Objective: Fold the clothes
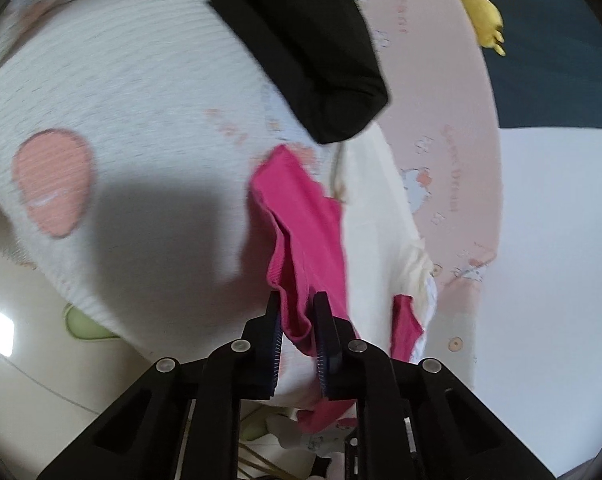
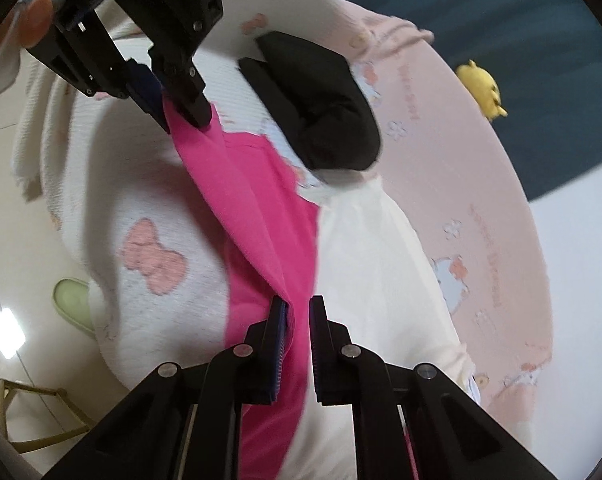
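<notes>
pink garment [image 2: 257, 216]: stretched, creased | left gripper [image 1: 297, 312]: clamping it | right gripper [image 2: 297, 316]: clamping it

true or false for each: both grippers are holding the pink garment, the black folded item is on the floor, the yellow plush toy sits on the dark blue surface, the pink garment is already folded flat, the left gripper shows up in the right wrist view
1. Both grippers hold the pink garment. True: the left gripper and the right gripper are each shut on it.
2. The black folded item is on the floor. False: it lies on the white and pink bedding.
3. The yellow plush toy sits on the dark blue surface. True.
4. The pink garment is already folded flat. False: it hangs stretched between the two grippers.
5. The left gripper shows in the right wrist view. True: it is at upper left, pinching the garment's far end.
</notes>
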`<action>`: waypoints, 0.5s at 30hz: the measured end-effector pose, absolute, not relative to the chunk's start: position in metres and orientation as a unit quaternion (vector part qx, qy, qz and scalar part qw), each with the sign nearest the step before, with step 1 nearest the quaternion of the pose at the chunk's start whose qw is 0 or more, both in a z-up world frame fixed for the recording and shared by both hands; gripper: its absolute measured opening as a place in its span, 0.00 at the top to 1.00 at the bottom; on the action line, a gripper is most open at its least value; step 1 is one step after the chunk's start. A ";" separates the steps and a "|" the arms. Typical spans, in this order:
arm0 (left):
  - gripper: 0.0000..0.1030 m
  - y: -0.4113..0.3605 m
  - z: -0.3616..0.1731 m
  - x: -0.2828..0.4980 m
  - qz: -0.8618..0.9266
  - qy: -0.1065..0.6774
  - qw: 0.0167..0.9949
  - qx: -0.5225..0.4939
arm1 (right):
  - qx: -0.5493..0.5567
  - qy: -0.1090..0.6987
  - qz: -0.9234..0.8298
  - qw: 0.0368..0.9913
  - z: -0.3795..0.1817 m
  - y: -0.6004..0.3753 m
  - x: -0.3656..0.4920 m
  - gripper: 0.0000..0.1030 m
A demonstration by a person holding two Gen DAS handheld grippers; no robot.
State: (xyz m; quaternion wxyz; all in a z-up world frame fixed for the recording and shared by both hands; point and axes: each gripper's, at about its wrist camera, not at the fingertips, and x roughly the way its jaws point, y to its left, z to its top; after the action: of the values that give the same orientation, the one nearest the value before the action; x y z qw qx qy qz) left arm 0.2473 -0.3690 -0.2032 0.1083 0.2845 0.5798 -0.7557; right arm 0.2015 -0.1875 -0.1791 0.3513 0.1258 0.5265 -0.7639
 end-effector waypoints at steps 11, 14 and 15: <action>0.88 -0.355 -0.187 0.183 -0.777 0.545 0.056 0.311 | 0.207 0.486 -0.806 0.268 -0.162 -0.169 0.135 0.92; 0.88 -0.354 -0.188 0.173 -0.777 0.541 0.053 0.316 | 0.217 0.484 -0.801 0.276 -0.165 -0.169 0.134 0.92; 0.88 -0.355 -0.189 0.171 -0.776 0.543 0.052 0.317 | 0.220 0.485 -0.799 0.280 -0.167 -0.169 0.135 0.91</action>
State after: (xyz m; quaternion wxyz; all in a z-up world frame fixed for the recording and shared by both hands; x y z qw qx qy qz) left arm 0.1709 -0.3548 -0.1893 0.0524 0.3175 0.5426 -0.7759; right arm 0.1348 -0.1695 -0.1667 0.2797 0.2196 0.4851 -0.7989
